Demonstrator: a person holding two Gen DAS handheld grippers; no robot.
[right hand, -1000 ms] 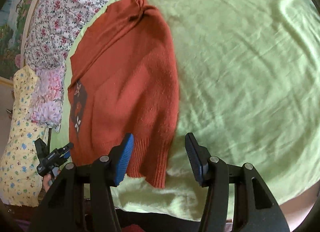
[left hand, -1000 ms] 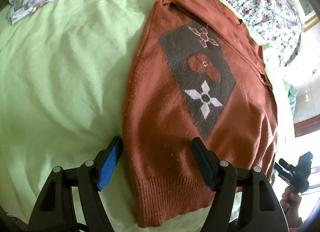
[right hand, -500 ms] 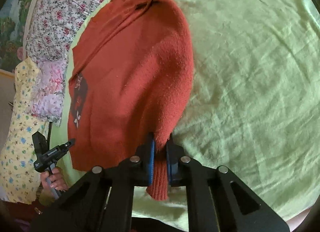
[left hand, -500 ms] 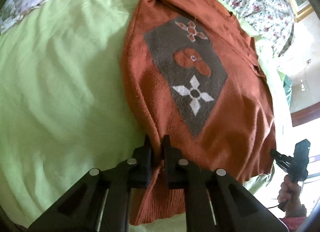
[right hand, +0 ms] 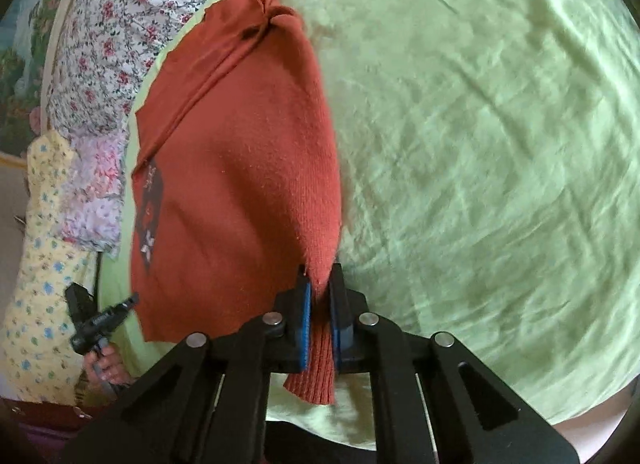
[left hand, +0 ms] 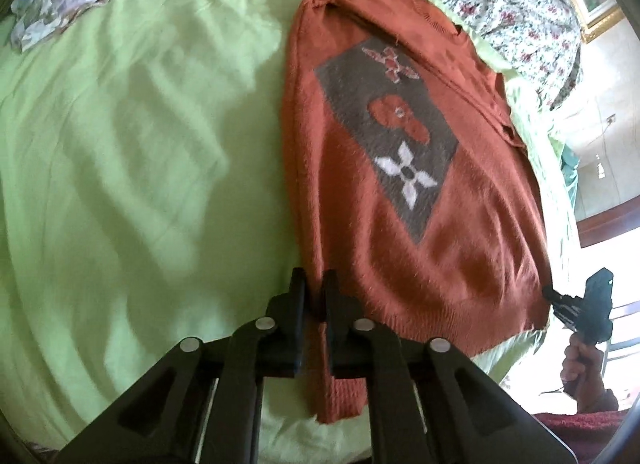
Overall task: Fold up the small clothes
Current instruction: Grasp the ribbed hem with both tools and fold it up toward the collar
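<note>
Your left gripper (left hand: 314,292) is pressed together on the near left corner of the sweater (left hand: 400,191), pinching the fabric just above the ribbed hem; a strip of ribbing hangs down between the black arms of the tool. Your right gripper (right hand: 319,296) is likewise clamped on the opposite hem corner of the sweater (right hand: 240,183), the blue pads (right hand: 306,316) squeezing the knit with the ribbed edge dangling below them. The sweater is rust-orange and lies spread on the green bedsheet (left hand: 140,163), its neck end pointing away from you and its hem end nearest the two tools. In the left wrist view the front faces up: a grey panel (left hand: 384,131) runs diagonally across the chest, carrying a white four-petal flower, an orange shape and a pink-and-orange cross motif. The hem between the two pinched corners looks raised off the sheet and hangs in a shallow curve. In the right wrist view the near side of the sweater bulges up toward the clamp, and the sleeve area near the collar is bunched in a small knot of folds. A floral cloth (right hand: 120,23) lies beyond the sweater at the head of the bed, and a yellow printed cloth (right hand: 40,244) sits at the left edge. The left wrist view is slightly blurred.
</note>
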